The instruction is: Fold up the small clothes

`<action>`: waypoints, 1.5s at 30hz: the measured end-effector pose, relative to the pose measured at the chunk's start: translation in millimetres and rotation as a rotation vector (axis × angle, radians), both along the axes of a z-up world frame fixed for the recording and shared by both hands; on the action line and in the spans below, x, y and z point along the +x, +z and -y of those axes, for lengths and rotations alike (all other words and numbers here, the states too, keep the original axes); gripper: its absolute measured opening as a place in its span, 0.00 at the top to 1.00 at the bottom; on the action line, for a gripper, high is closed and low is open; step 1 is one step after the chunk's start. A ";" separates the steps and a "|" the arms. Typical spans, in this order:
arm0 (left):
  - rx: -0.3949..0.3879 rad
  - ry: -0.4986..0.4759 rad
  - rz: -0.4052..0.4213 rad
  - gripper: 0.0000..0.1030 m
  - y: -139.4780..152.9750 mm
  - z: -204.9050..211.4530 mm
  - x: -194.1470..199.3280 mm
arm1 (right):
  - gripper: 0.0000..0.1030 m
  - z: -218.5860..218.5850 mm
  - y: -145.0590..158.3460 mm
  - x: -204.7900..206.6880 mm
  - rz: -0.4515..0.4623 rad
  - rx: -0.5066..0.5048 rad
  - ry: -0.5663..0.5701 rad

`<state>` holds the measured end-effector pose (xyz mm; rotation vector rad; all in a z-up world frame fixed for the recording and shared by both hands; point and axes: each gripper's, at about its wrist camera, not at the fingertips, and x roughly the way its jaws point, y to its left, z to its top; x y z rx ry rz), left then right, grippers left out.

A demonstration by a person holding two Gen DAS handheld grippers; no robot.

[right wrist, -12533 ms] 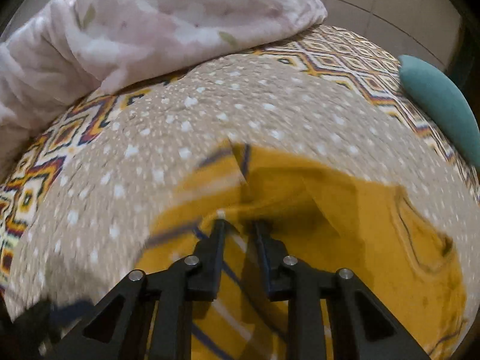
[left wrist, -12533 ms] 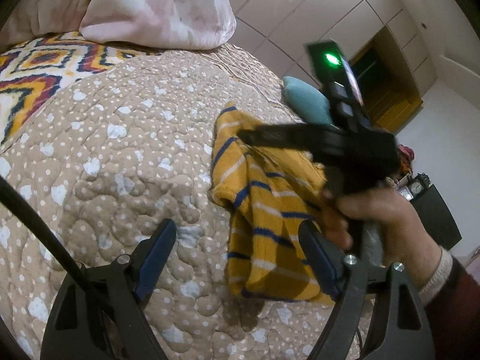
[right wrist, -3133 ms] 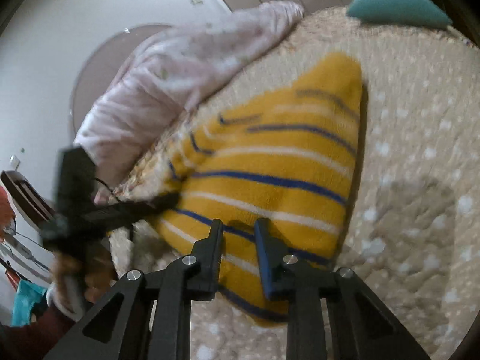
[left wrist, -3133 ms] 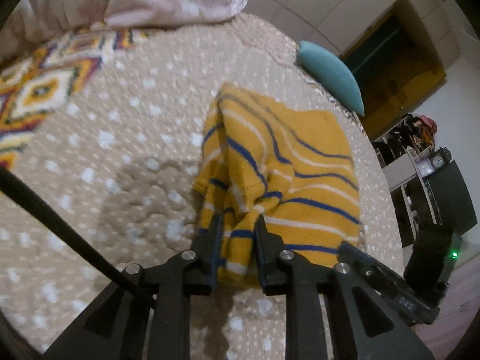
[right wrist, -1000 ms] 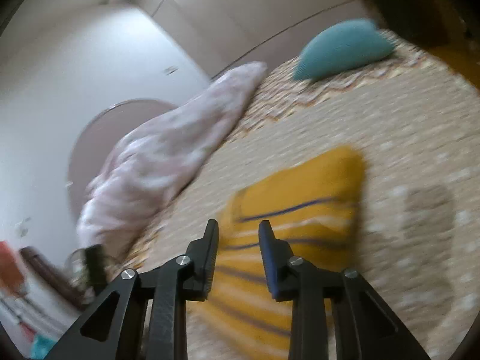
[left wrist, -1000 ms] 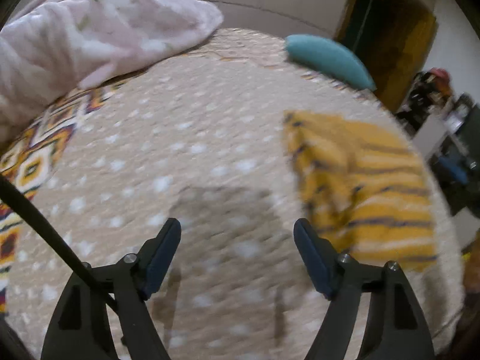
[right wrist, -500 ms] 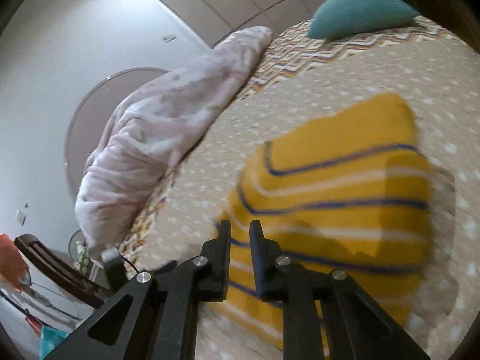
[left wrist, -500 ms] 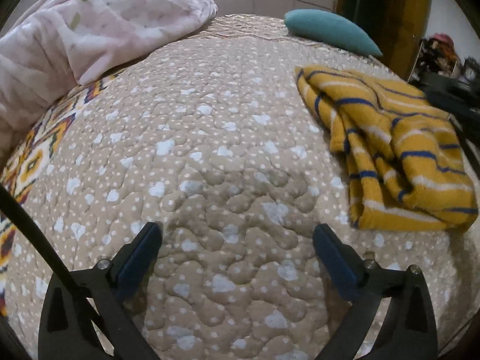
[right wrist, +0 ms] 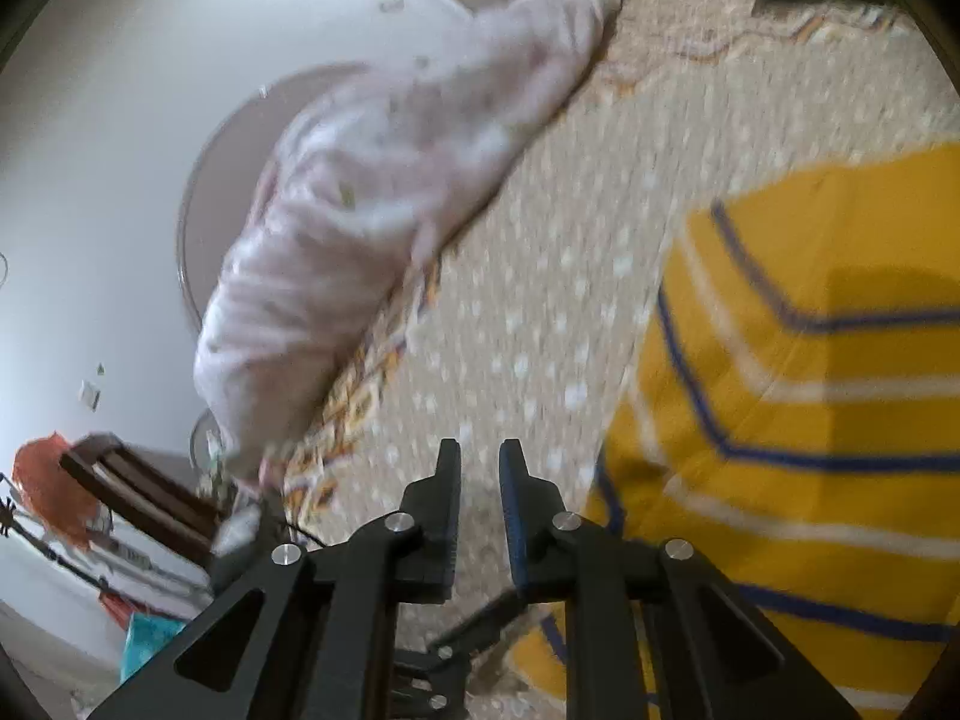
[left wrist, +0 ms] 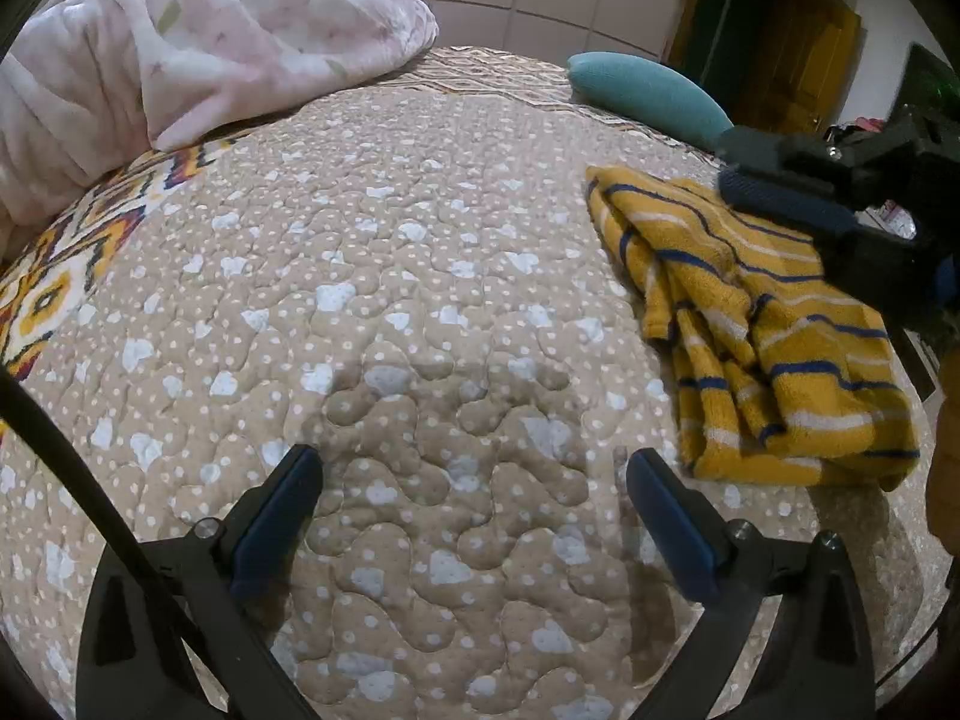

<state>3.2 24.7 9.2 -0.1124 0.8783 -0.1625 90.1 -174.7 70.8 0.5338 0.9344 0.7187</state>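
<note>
A folded yellow garment with blue and white stripes (left wrist: 774,330) lies on the beige quilted bedspread (left wrist: 390,300) at the right. My left gripper (left wrist: 474,498) is wide open and empty, low over the bare quilt left of the garment. My right gripper (right wrist: 480,468) is shut with nothing between its fingers, over the quilt just left of the garment (right wrist: 798,420). In the left wrist view the right gripper (left wrist: 780,180) hangs above the garment's far right edge.
A pink-white duvet (left wrist: 180,54) is heaped at the back left. A teal pillow (left wrist: 648,96) lies at the back. A patterned blanket (left wrist: 54,276) covers the left edge. The bed ends just right of the garment. A wooden chair (right wrist: 138,498) stands off the bed.
Both grippers have let go of the garment, which now lies folded. The left gripper opened and drew back left. The right gripper swung left off the garment, staying shut.
</note>
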 end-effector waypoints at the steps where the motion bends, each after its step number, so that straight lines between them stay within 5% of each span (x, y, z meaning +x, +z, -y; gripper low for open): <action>1: 0.000 0.000 0.000 0.02 0.0 -0.1 -0.3 | 0.85 6.7 0.1 -1.6 0.004 -0.009 -0.028; 4: -0.002 -0.001 0.000 0.02 -0.1 -1.0 -1.3 | 0.84 18.3 -14.6 -13.4 -0.033 -0.056 -0.069; 12: 0.005 -0.001 -0.002 0.02 -0.5 -0.3 -0.4 | 0.84 16.4 -72.1 -117.1 -0.083 -0.136 0.099; 18: 0.033 0.000 -0.008 0.02 -1.0 3.6 -0.4 | 0.83 94.0 -18.9 -161.8 0.087 -0.061 -0.068; 23: 0.070 0.004 -0.015 0.02 -1.4 10.4 -0.6 | 0.78 148.7 -6.1 -142.0 0.131 -0.064 -0.258; 30: 0.093 0.009 -0.020 0.02 -1.0 15.9 -2.9 | 0.78 154.5 -57.2 -142.8 -0.036 0.021 -0.203; 32: 0.093 0.009 -0.019 0.02 -0.8 15.7 -3.0 | 0.77 158.1 -60.6 -148.1 -0.064 -0.043 -0.210; 37: 0.095 0.010 -0.019 0.02 -0.7 15.0 -2.7 | 0.78 171.3 -22.6 -133.9 0.050 0.014 -0.253; 41: 0.094 0.011 -0.020 0.02 -0.1 15.1 -3.3 | 0.77 153.8 12.4 -107.4 0.125 -0.065 -0.230; 45: 0.091 0.010 -0.018 0.02 -0.6 14.7 -2.6 | 0.61 126.7 12.4 -126.2 0.128 -0.169 -0.154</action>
